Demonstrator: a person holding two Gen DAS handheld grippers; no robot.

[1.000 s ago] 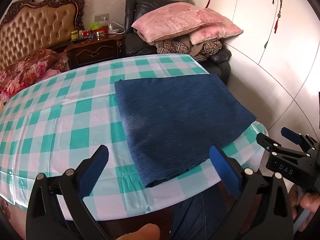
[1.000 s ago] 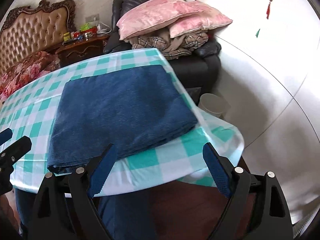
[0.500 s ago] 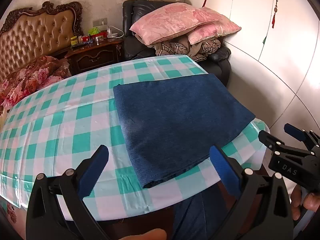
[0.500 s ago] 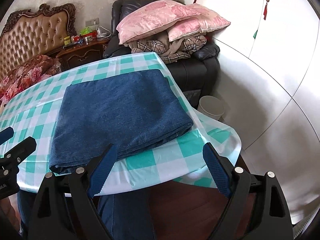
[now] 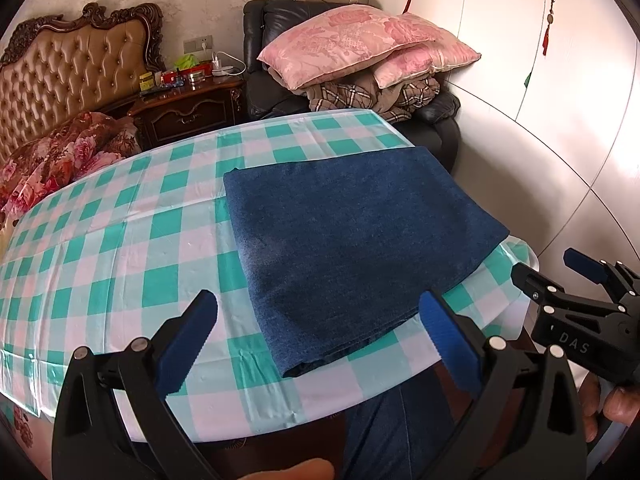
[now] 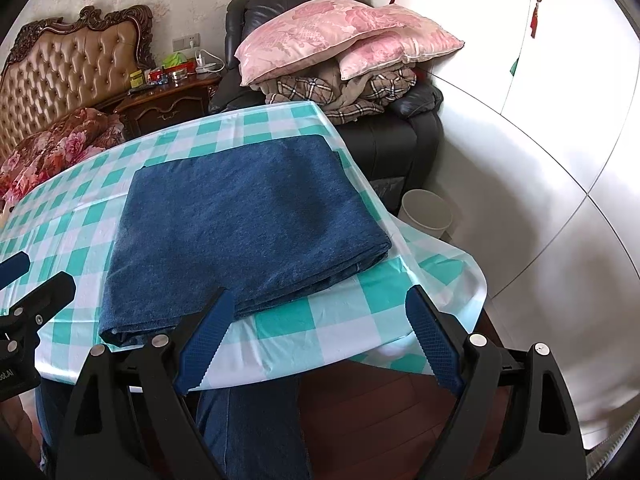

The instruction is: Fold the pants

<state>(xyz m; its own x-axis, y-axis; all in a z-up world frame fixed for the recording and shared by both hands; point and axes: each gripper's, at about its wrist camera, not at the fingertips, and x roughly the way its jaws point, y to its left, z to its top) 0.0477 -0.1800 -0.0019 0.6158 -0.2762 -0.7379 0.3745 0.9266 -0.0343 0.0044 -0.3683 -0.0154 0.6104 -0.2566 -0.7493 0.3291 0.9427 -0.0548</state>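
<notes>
The folded pants (image 5: 352, 240) are laid flat on the table (image 5: 120, 248) at 12 o'clock; both grippers' jaws are held wide open (nothing gripped).

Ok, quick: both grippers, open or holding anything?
Left gripper: open, holding nothing.
Right gripper: open, holding nothing; folded pants lie free on the table.

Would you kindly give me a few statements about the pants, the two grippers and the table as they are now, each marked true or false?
1. The pants lie folded into a flat rectangle on the checked tablecloth. True.
2. The left gripper is shut on the pants. False: it is open and holds nothing.
3. The right gripper is open and empty. True.
4. The pants lie in the middle of the table. False: they lie near its right end.
5. The pink pillows rest on the table. False: they are stacked on the armchair behind it.
</notes>
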